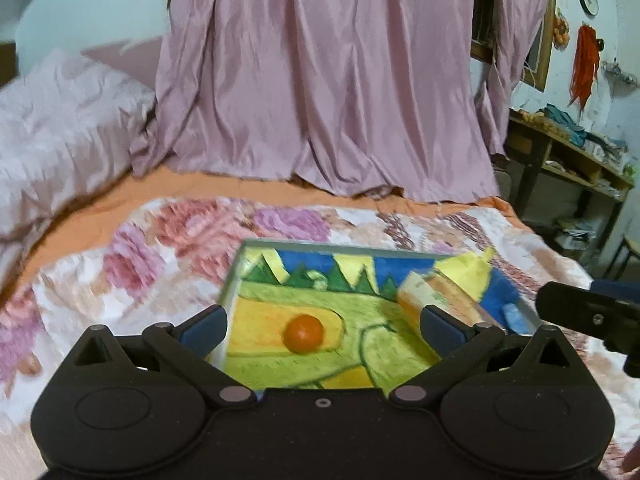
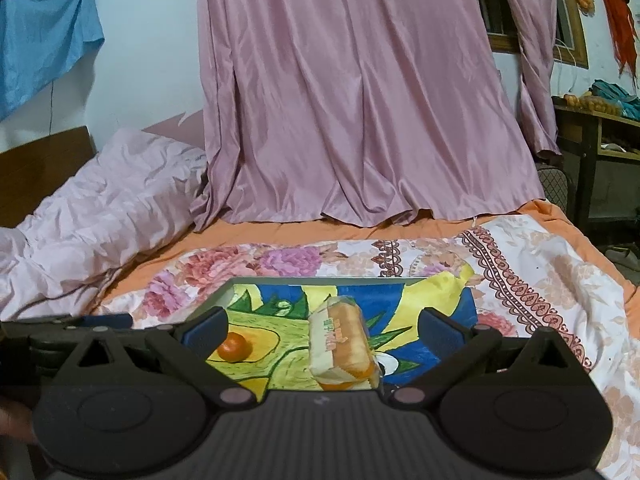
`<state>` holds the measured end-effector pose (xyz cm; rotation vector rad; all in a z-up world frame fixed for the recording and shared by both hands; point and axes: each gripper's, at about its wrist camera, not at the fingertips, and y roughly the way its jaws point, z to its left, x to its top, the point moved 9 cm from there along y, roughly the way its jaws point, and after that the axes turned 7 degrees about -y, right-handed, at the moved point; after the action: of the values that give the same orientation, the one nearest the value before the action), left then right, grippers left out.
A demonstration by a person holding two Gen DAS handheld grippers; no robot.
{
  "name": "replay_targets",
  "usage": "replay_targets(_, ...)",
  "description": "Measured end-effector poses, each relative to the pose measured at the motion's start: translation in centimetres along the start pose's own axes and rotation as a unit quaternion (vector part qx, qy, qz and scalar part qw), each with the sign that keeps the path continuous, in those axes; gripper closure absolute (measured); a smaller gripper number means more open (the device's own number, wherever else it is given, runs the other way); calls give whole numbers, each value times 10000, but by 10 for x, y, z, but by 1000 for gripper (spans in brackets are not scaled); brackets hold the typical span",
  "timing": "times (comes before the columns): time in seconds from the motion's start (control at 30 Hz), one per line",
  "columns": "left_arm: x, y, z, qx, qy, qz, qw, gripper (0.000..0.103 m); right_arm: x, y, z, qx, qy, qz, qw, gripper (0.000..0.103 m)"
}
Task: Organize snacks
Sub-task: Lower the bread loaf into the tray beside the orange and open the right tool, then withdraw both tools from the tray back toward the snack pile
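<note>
A: Nearest first — what are the tools doing?

B: Both stand wide open, nothing between the fingers. The left tool fills the bottom of its view, the right tool the bottom of its own.

A: And the snacks?

B: They sit in the painted tray on the bed's floral cover. The orange lies at lower centre of the left view, almost dead ahead between the left tool's fingers. In the right view it slides to the lower left, just beside the left finger.

A: The wrapped bun?

B: The bun packet is just right of centre in the right view, its long axis running away from the camera — roughly along the fingers, so the jaws would close across its short side. I judge the right hand nearer to it, the left nearer the orange. A yellow packet leans at the tray's right side, behind the bun.

A: Farther back?

B: The pink curtain across the upper frame, a crumpled quilt at middle left.
</note>
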<state>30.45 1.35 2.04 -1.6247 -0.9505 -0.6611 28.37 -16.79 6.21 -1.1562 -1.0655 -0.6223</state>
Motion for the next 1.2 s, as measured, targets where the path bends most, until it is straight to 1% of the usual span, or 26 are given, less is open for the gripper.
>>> replay_targets(0.07,-3,-6,-1,20,-21,79,10000,1,1,-6,1,8,25,-9,10000,0)
replay_targets(0.23,-9,-21,-4,114,-16,-6,9999,1,0,-15,4,-12,0,73,10000,0)
replay_targets(0.33,-10,-32,-4,93,-74,-111,9999,1,-1,-21,5,-131,-91,130,9998,0)
replay_targets(0.43,-11,-43,-2,14,-266,-125,9996,1,-2,-28,6,-229,-115,168,9995,0)
replay_targets(0.53,-15,-52,1,-74,-410,-134,9990,1,-1,-34,7,-224,-99,152,9996,0)
replay_targets(0.67,-19,-63,1,73,-324,-162,9993,1,0,-44,8,-266,-99,138,9995,0)
replay_targets(0.9,-23,-87,-5,-28,-252,-276,9993,1,4,-62,11,-298,-92,79,9995,0)
replay_targets(1.2,-35,-111,-12,-168,-246,-274,9992,1,-2,-82,17,-253,-133,52,9996,0)
